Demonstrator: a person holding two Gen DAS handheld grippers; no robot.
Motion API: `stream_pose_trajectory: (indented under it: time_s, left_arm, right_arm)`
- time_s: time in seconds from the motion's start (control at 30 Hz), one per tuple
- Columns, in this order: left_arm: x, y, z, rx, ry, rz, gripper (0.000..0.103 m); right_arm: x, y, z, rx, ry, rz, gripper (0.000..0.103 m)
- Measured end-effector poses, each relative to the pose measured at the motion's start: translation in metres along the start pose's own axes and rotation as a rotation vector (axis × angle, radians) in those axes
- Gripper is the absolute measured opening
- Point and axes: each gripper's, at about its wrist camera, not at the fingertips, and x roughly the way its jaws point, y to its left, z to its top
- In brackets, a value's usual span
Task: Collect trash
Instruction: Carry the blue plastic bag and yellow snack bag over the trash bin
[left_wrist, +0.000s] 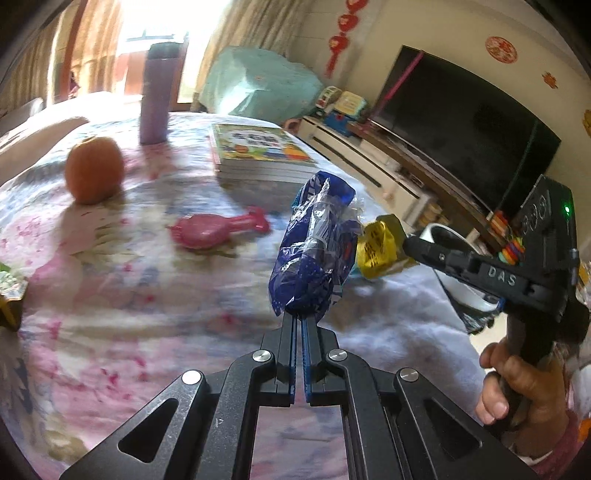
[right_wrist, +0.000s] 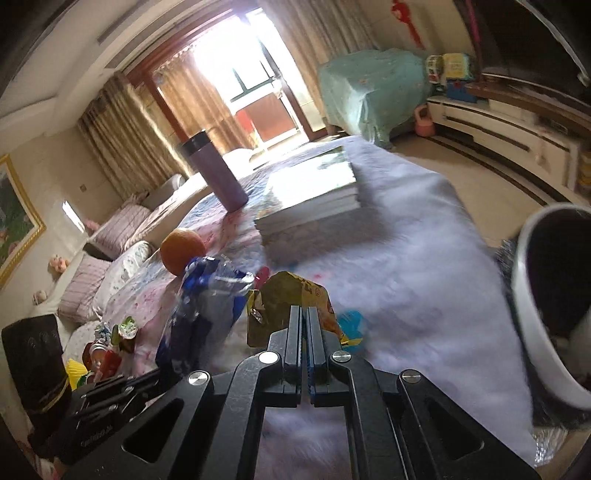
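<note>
I hold both hand-held grippers clamped, left (left_wrist: 300, 314) on blue wrapper (left_wrist: 314, 251), right (right_wrist: 303, 310) on gold wrapper (right_wrist: 291, 306); release only over white bin (right_wrist: 535, 314).

Your left tool (left_wrist: 300, 319): matte black linkage arms, four silver pivot screws, blue pads lining the fingers. Right tool (right_wrist: 304, 314) has the same build; its body reads "DAS" in raised letters, green LED lit. Your sleeve (left_wrist: 554, 448) is pink.
</note>
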Motion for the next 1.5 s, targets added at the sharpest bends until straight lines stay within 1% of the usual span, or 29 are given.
stream_pose_trajectory:
  time_s: [0.2, 0.47, 0.9, 1.5]
  left_arm:
    - [0.005, -0.027, -0.004, 0.038, 0.018, -0.031, 0.001]
    - [0.014, -0.059, -0.008, 0.087, 0.041, -0.066, 0.001]
    - [0.029, -0.102, -0.009, 0.15, 0.069, -0.102, 0.001]
    - [0.057, -0.158, 0.01, 0.248, 0.08, -0.134, 0.001]
  right_arm:
    - [-0.035, -0.019, -0.016, 0.034, -0.037, -0.022, 0.001]
    - [-0.067, -0.04, -0.029, 0.071, -0.073, -0.052, 0.001]
    - [-0.102, -0.068, -0.036, 0.117, -0.133, -0.096, 0.001]
    - [-0.137, -0.109, -0.032, 0.161, -0.201, -0.156, 0.001]
